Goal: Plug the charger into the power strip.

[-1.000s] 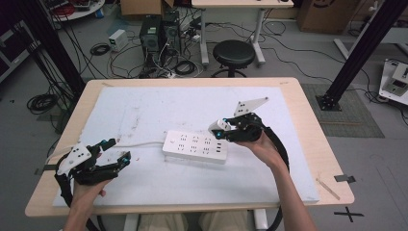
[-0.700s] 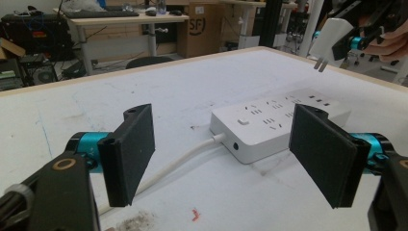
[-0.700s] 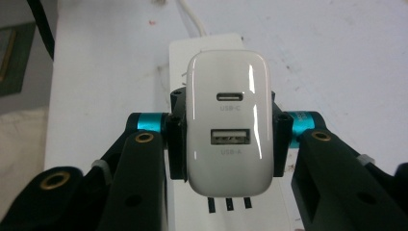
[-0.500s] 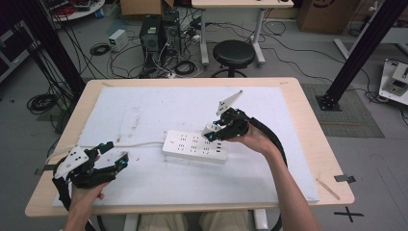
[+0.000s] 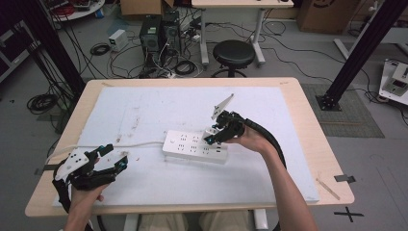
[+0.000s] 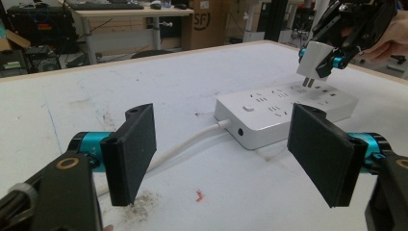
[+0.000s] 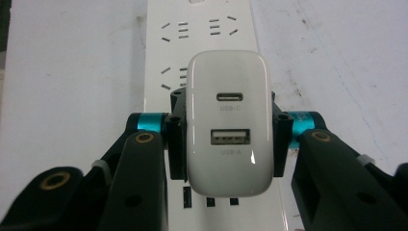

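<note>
Right tongs (image 5: 211, 136) clamp a white charger (image 7: 228, 122) by its sides, holding it just above the strip (image 5: 195, 147), prongs down and close over the sockets, not yet inserted as far as the left gripper view shows. Charger face reads USB-C port above USB-A port. In the left gripper view the charger (image 6: 312, 60) hangs over the far end of the strip (image 6: 284, 108), prongs near the top face. Strip lies flat near the middle of the surface (image 5: 144, 110), on a white mat, its cord (image 5: 125, 144) running off toward the left edge. Left tongs (image 5: 113, 159) sit low near the front left corner, jaws wide apart, nothing between them, well apart from the strip. Right hand (image 5: 252, 139) holds its tool tilted down toward the strip.
</note>
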Demonstrator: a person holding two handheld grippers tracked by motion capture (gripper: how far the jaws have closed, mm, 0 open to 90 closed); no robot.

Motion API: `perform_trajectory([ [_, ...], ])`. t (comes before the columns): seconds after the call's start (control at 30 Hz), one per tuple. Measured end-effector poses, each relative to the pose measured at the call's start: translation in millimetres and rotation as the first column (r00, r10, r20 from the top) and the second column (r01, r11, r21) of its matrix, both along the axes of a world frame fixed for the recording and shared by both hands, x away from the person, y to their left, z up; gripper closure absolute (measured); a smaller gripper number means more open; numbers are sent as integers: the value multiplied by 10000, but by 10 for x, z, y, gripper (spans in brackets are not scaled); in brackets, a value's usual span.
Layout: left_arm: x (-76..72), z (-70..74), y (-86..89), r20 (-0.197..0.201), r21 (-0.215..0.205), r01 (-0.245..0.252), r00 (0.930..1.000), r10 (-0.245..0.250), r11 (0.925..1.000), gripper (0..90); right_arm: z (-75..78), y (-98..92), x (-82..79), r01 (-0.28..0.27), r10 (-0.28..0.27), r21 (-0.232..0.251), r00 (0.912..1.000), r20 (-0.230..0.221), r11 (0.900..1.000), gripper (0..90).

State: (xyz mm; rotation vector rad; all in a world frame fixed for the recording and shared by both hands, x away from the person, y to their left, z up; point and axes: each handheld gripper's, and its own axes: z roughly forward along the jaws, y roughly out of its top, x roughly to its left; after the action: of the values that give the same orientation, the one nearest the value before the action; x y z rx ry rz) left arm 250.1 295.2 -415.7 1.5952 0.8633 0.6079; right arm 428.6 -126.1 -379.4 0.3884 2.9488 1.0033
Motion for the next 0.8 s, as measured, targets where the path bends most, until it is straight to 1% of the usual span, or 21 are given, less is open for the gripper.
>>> perform_trajectory([
  [0.07, -19, -8, -8, 23, -34, -12, 10000, 13, 10000, 262, -26, 4, 20, -22, 23, -165, 10000, 26, 9999, 630],
  [0.27, -48, -25, 6, 17, -42, -62, 10000, 62, 10000, 272, -51, 29, 27, -118, 121, -267, 9999, 113, 9996, 630],
  [0.3, -51, -28, 8, 21, -48, -61, 10000, 61, 10000, 272, -53, 36, 26, -167, 176, -361, 9996, 241, 9992, 630],
  [0.4, -51, -28, 8, 21, -48, -61, 10000, 61, 10000, 273, -59, 46, 20, -185, 196, -416, 9994, 277, 9990, 630],
  [0.43, -73, -53, 12, -9, -84, -69, 10000, 69, 9999, 275, -40, 103, -4, -318, 364, -875, 9980, 514, 9957, 631],
  [0.5, -78, -64, 9, -33, -77, -56, 10000, 56, 10000, 276, -4, 177, -20, -466, 575, -1417, 9956, 739, 9888, 632],
  [0.53, -82, -69, 6, -47, -106, -61, 10000, 61, 9999, 276, 9, 213, -23, -552, 693, -1647, 9943, 814, 9848, 632],
  [0.57, -85, -73, 4, -47, -112, -56, 10000, 55, 9999, 276, 10, 239, -16, -550, 698, -1725, 9943, 807, 9835, 632],
  [0.67, -93, -84, -8, -75, -195, -17, 10000, 16, 9998, 279, 15, 252, 6, -590, 718, -1780, 9952, 668, 9823, 633],
  [0.77, -94, -89, -13, -101, -141, 29, 9999, -31, 9999, 285, 9, 245, 14, -548, 661, -1706, 9959, 610, 9838, 633],
  [0.8, -96, -90, -18, -122, -148, 29, 9999, -31, 9999, 285, 6, 244, 12, -460, 565, -1671, 9967, 590, 9849, 633],
])
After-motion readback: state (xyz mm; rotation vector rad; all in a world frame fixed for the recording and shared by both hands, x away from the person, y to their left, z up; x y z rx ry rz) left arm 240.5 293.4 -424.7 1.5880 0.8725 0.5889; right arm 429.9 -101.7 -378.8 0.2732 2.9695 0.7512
